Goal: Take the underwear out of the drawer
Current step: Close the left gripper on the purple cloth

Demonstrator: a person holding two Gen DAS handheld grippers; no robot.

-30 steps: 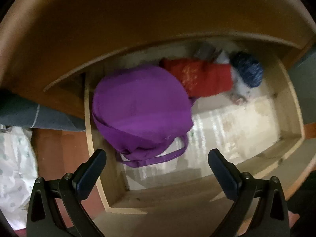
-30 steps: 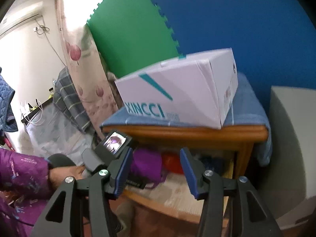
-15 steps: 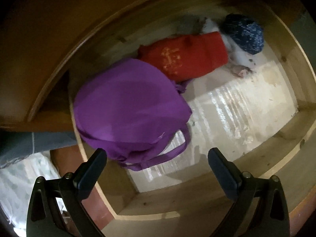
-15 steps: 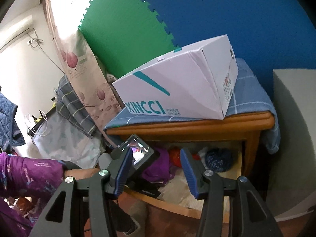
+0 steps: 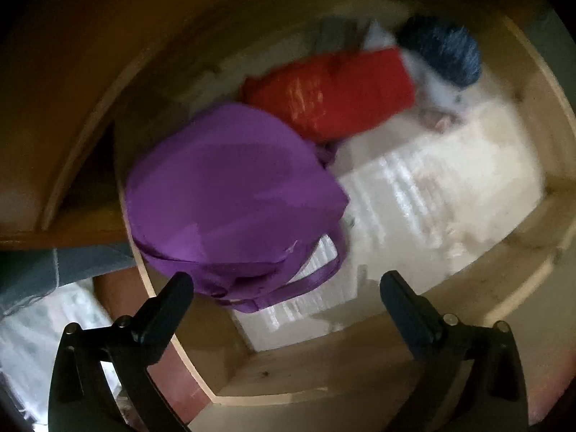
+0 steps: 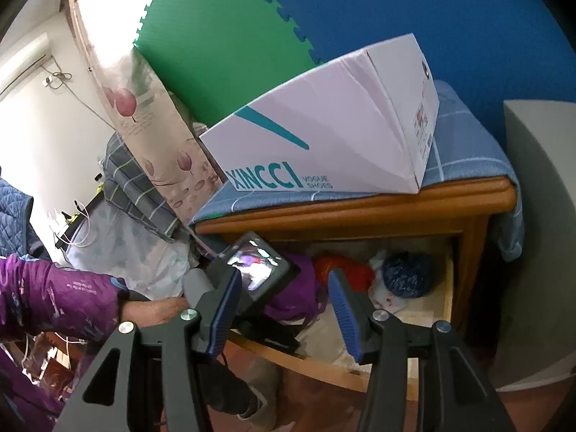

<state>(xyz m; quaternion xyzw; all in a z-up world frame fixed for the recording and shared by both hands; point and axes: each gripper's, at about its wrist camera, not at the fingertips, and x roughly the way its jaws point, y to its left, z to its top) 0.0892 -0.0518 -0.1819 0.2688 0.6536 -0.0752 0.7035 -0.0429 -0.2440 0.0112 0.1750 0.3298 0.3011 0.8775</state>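
The wooden drawer (image 5: pixel 363 378) stands open. A purple padded undergarment (image 5: pixel 230 194) with a strap lies at its left side. Behind it lies a red folded garment (image 5: pixel 334 93), and a dark blue speckled bundle (image 5: pixel 442 50) sits on white cloth at the back right. My left gripper (image 5: pixel 286 302) is open and empty, just above the drawer's front, near the purple strap. My right gripper (image 6: pixel 284 306) is open and empty, held outside in front of the drawer (image 6: pixel 448 288). The purple garment (image 6: pixel 298 288), red garment (image 6: pixel 342 270) and blue bundle (image 6: pixel 406 273) show there too.
A white shoe box (image 6: pixel 334 144) sits on a blue checked cloth (image 6: pixel 464 151) on top of the wooden nightstand (image 6: pixel 360 212). Green and blue foam mats (image 6: pixel 223 36) line the wall. Bedding (image 6: pixel 133 187) lies to the left, a grey surface (image 6: pixel 540 216) to the right.
My left gripper has moved in over the open drawer, closer to the purple garment. My right gripper has tilted down so more of the drawer's inside shows. Both stay open.
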